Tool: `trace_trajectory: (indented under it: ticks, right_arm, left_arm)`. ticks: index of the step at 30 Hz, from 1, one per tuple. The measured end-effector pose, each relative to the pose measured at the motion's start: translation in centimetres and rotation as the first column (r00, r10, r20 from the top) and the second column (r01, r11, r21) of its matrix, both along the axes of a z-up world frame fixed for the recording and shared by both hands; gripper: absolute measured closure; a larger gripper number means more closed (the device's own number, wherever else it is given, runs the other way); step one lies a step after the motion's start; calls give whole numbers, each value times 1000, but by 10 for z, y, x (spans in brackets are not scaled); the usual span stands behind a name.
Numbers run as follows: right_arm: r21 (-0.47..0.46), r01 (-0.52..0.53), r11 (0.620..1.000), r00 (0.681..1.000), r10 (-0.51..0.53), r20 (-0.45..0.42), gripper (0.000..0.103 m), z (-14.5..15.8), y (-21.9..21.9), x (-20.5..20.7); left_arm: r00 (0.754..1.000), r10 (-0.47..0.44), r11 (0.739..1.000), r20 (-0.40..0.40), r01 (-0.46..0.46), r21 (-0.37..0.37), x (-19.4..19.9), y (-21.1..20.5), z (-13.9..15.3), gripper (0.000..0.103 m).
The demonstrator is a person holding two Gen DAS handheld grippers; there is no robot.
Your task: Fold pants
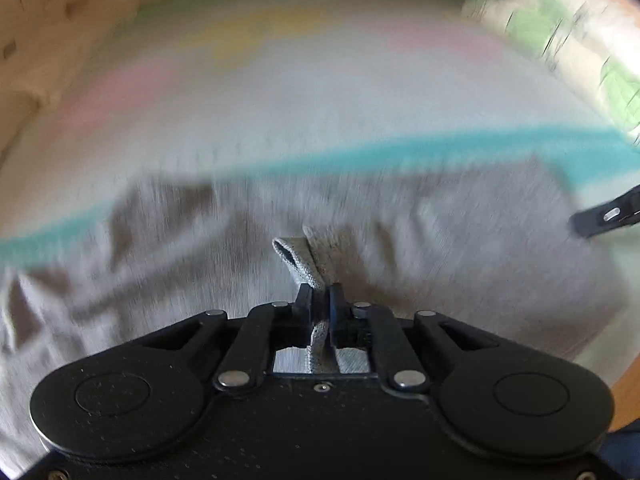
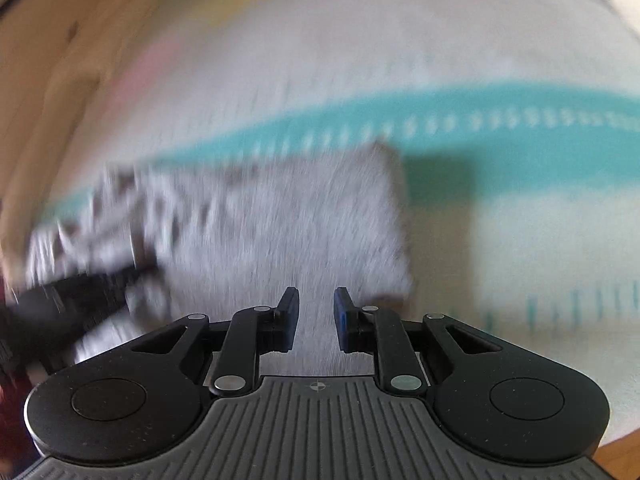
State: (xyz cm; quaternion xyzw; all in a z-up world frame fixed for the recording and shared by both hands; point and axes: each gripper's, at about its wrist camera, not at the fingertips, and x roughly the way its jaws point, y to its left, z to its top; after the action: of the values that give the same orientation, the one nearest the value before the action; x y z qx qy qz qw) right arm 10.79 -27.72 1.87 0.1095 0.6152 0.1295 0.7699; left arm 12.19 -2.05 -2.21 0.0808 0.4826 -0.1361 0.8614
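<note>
So, one pair of grey pants (image 1: pixel 400 240) spread flat on one striped mat (image 1: pixel 320 100). Left gripper (image 1: pixel 320 300) clamped on a pants fold; right gripper (image 2: pixel 316 312) slightly parted over the cloth, gripping nothing.

Matt grey knit-cloth pants (image 1: pixel 440 240), striped cloth blanket (image 1: pixel 320 120)

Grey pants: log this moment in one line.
grey fabric pants on striped cover | left gripper pinching fold | right gripper open above
</note>
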Motion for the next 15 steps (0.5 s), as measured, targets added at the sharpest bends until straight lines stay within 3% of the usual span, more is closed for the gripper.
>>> trace_trajectory:
  ticks: [2,6,8,10,12,15]
  right_arm:
    - [-38,-45,998,999,45,14,84,0,7,-3]
    - [15,-49,999,998,49,48,84,16,2,-6]
    - [10,-94,995,995,94,35,84,16,4,-8]
    - [-29,-161,986,987,161,-14,84,7,11,-10]
    - [-82,-222,972,975,221,-21,84,-1,23,-16]
    - [-118,-248,962,968,250,1,84,5,30,-19]
  left_arm:
    - [999,20,1000,39,-20,-2,-1,7,-1,70]
    - [995,46,998,91,-50,45,-12,8,16,72]
    - [994,18,999,110,-21,33,-25,7,28,72]
    - [996,-34,999,86,36,-22,-33,4,35,71]
    - [996,-81,995,28,82,-54,-36,-1,30,62]
    - [994,-83,996,-72,81,-30,-33,-6,7,57]
